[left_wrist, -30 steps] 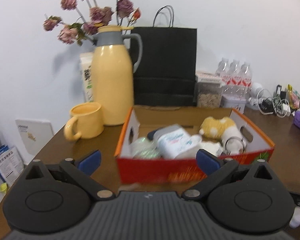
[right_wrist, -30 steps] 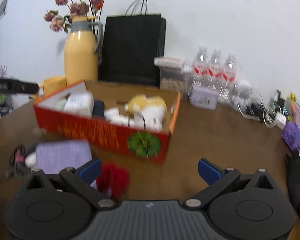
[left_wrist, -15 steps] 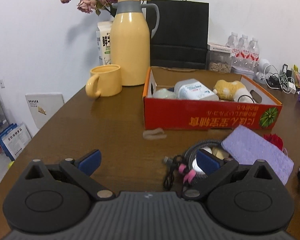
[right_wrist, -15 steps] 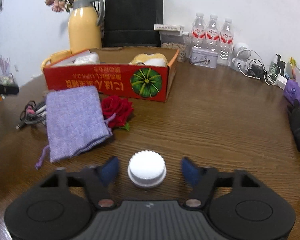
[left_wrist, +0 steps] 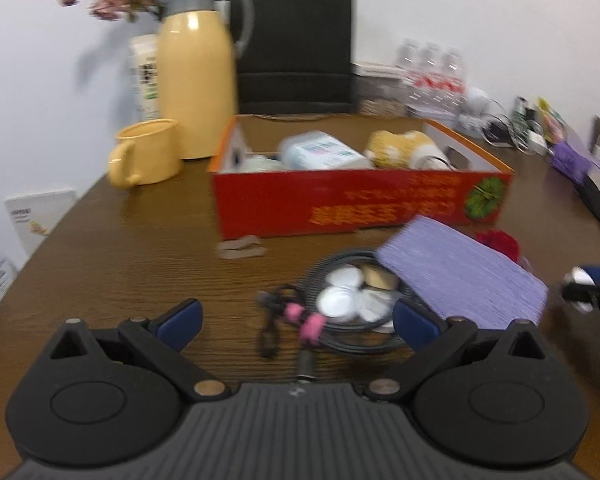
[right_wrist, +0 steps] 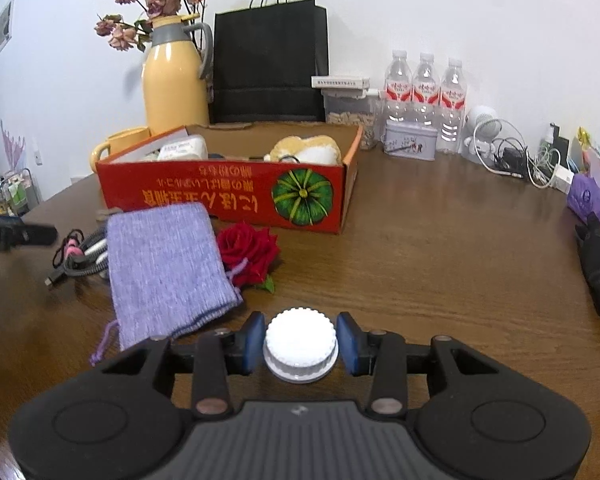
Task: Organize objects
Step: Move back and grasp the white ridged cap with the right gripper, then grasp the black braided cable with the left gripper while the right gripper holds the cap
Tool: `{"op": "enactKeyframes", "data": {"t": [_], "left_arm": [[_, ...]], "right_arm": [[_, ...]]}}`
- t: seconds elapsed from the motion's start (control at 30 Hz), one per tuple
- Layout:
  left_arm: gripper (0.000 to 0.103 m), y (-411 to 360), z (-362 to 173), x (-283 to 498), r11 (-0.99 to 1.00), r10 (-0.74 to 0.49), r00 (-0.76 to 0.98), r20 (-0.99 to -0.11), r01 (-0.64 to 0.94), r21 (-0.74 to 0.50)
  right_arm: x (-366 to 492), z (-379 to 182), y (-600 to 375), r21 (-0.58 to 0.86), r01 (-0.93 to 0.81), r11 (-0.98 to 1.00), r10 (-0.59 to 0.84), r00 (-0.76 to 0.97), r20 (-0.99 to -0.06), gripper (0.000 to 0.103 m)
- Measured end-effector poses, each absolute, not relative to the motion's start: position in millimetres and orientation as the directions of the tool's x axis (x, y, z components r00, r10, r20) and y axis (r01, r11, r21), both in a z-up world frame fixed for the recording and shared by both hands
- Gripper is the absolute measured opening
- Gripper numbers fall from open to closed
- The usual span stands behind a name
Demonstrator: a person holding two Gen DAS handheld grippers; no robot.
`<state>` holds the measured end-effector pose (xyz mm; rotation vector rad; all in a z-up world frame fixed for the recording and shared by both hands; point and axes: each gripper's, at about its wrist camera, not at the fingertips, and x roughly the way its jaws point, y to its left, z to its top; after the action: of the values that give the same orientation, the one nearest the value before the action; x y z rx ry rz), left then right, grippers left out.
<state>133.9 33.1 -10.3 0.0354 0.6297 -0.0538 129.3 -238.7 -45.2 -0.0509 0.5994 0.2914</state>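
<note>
My right gripper [right_wrist: 301, 335] is shut on a white ribbed cap [right_wrist: 300, 354] close above the wooden table. Just beyond it lie a purple knitted pouch [right_wrist: 164, 264] and a red rose [right_wrist: 246, 250], in front of the red cardboard box [right_wrist: 220, 196], which holds several items. In the blurred left wrist view my left gripper [left_wrist: 297, 316] stands open low over a black coiled cable [left_wrist: 340, 346] that has white discs [left_wrist: 338, 302] inside it and pink-tipped cords beside it. Nothing is between its fingers. The pouch [left_wrist: 456, 276] overlaps the coil's right side.
Behind the box stand a yellow thermos [right_wrist: 174, 88], a yellow mug [left_wrist: 146, 152], a black paper bag [right_wrist: 270, 64], water bottles [right_wrist: 426, 96] and a small tin [right_wrist: 410, 142]. Chargers and cables [right_wrist: 512, 156] crowd the back right. A black folded item [right_wrist: 598, 264] lies at the right edge.
My right gripper's jaws closed from wide apart onto the white cap. My left gripper came down and closer to the cable coil, which now lies between its fingertips.
</note>
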Motion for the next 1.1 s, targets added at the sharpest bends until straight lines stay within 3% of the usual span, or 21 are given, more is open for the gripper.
{"op": "enactKeyframes", "data": {"t": [0.3,0.8,1.03,1.1], "left_arm": [[0.103,9,-32,159,0.980,-0.112,0.765,-0.634,0.191,0.056],[0.103,7,-39,193,0.967,-0.124,0.761,-0.637,0.237,0.095],[0.103,16,-44,207,0.969,-0.195,0.728,-0.658,0.247,-0.013],[0.099,20,-45,207,0.968,-0.219,0.725,-0.653,0.243,-0.055]], "right_arm": [[137,-32,-224,0.033,-0.326,0.945,0.292,0.791,-0.537,0.038],[149,-34,-208,0.029,-0.354,0.935,0.311,0.775,-0.550,0.038],[156,-36,-207,0.034,-0.351,0.936,0.310,0.772,-0.555,0.038],[157,-37,-206,0.036,-0.349,0.937,0.309,0.773,-0.555,0.038]]}}
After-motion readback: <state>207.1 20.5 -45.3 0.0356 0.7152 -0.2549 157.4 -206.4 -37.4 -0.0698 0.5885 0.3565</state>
